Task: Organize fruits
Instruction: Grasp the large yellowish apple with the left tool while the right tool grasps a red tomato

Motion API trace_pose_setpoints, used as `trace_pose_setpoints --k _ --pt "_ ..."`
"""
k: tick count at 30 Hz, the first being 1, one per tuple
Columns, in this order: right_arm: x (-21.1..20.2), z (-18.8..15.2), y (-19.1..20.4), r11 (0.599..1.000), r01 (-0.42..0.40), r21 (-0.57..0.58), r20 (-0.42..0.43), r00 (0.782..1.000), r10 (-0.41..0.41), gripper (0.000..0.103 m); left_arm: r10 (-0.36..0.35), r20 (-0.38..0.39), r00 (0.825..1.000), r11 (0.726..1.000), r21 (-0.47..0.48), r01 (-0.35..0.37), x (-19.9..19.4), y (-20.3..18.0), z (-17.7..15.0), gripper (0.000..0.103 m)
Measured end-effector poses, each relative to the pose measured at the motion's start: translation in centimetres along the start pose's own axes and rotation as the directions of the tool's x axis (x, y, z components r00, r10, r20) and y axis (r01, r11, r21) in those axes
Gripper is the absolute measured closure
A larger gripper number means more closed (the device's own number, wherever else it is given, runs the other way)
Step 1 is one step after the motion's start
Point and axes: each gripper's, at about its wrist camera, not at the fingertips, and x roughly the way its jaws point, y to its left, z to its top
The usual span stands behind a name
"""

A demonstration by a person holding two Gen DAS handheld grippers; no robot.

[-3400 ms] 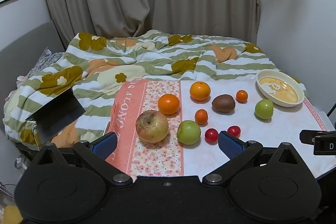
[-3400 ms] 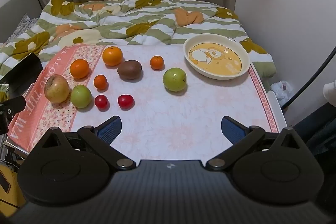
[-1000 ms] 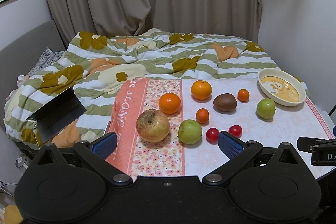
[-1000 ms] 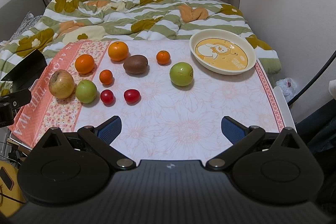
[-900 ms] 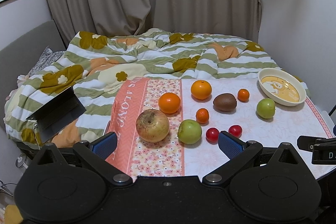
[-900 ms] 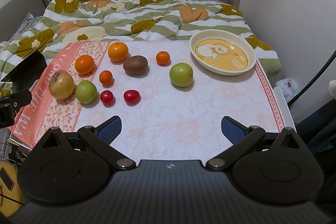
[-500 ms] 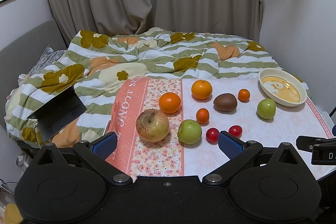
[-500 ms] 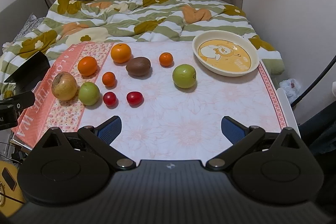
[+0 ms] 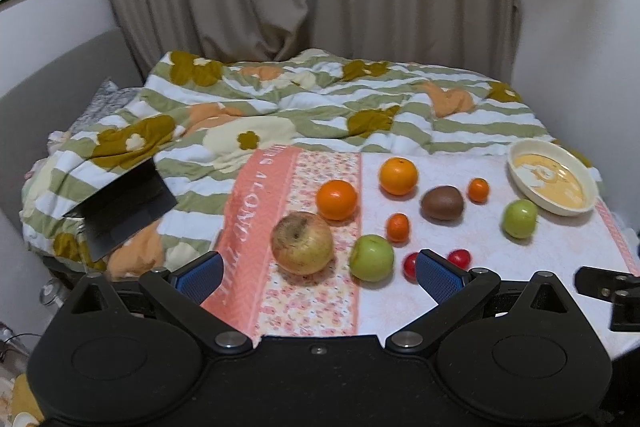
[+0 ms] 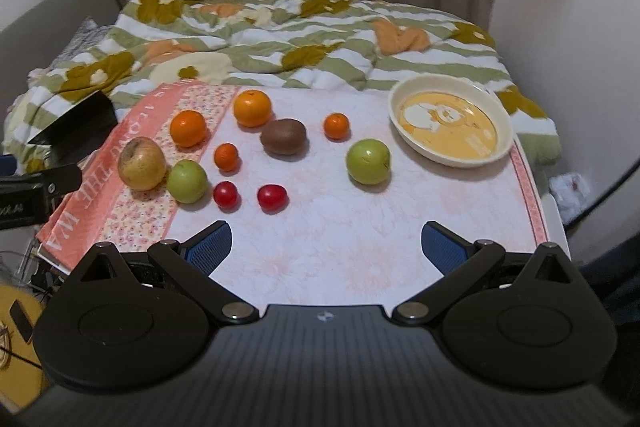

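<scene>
Near table edge: left gripper and right gripper both spread, empty; approach green apple squarely, carry to bowl.

Readable text is only on the tablecloth — pink border band on the left side of the desk, white capitals running along the band. Right wrist view: "THE WA" clear at the near end, letters further up too small to make out. Left wrist view: same band, upside down, "ALONG THE" roughly legible. Dish print and wall picture — no readable text.
</scene>
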Motion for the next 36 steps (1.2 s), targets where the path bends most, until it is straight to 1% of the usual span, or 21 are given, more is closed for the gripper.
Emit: trace_pose_setpoints --k 2,3,6,11,13,17,21,25,29,33,35,36 --pt "0.6 0.2 -0.2 1.000 -0.011 -0.004 0.011 1.000 0.011 0.000 0.051 0.013 0.999 0.999 -0.004 -0.051 0.5 0.1 0.0 0.000" --pt "1.0 0.3 -0.3 1.000 -0.028 -0.012 0.012 1.000 0.029 0.000 0.060 0.020 0.998 0.998 -0.007 -0.060 0.8 0.2 0.0 0.000" --pt "2.5 0.3 -0.4 0.998 -0.052 -0.043 0.008 0.999 0.053 0.000 0.066 0.009 0.998 0.997 -0.034 -0.066 2.4 0.9 0.0 0.000" --pt "6.2 0.0 -0.1 0.992 -0.095 -0.083 -0.003 0.996 0.095 0.000 0.092 -0.026 0.995 0.995 -0.028 -0.092 6.5 1.5 -0.4 0.000" --pt "7.9 -0.1 0.2 0.990 -0.106 -0.088 -0.025 0.994 0.104 0.000 0.080 -0.029 0.996 0.996 -0.026 -0.081 8.0 1.6 -0.6 0.000" --pt "10.2 -0.4 0.7 0.993 -0.085 -0.084 -0.015 0.996 0.084 0.000 0.071 -0.033 0.997 0.997 0.009 -0.071 10.7 1.5 -0.9 0.000" --pt "12.1 -0.6 1.2 0.994 -0.064 -0.086 -0.022 0.998 0.062 0.000 0.048 -0.060 0.997 0.999 0.023 -0.047 13.4 1.8 -0.9 0.000" --pt "13.7 -0.8 1.8 0.995 -0.061 -0.076 -0.041 0.997 0.058 0.000 0.020 -0.089 0.996 0.999 0.035 -0.017 15.2 1.9 -0.8 0.001" --pt "14.6 -0.9 2.5 0.996 -0.062 -0.070 -0.045 0.997 0.059 0.000 0.008 -0.103 0.995 0.999 0.054 -0.003 16.5 1.9 -0.7 0.002" --pt "15.6 -0.8 3.1 0.996 -0.062 -0.069 -0.059 0.997 0.058 0.000 -0.020 -0.129 0.991 0.999 0.046 0.026 17.8 2.1 -0.6 0.010" --pt "16.1 -0.7 3.4 0.996 -0.058 -0.073 -0.064 0.997 0.053 0.000 -0.027 -0.142 0.990 0.998 0.048 0.034 18.4 2.1 -0.6 0.010" --pt "16.3 -0.7 3.4 0.996 -0.057 -0.074 -0.066 0.996 0.052 0.000 -0.029 -0.148 0.989 0.998 0.049 0.037 18.6 2.1 -0.6 0.012"
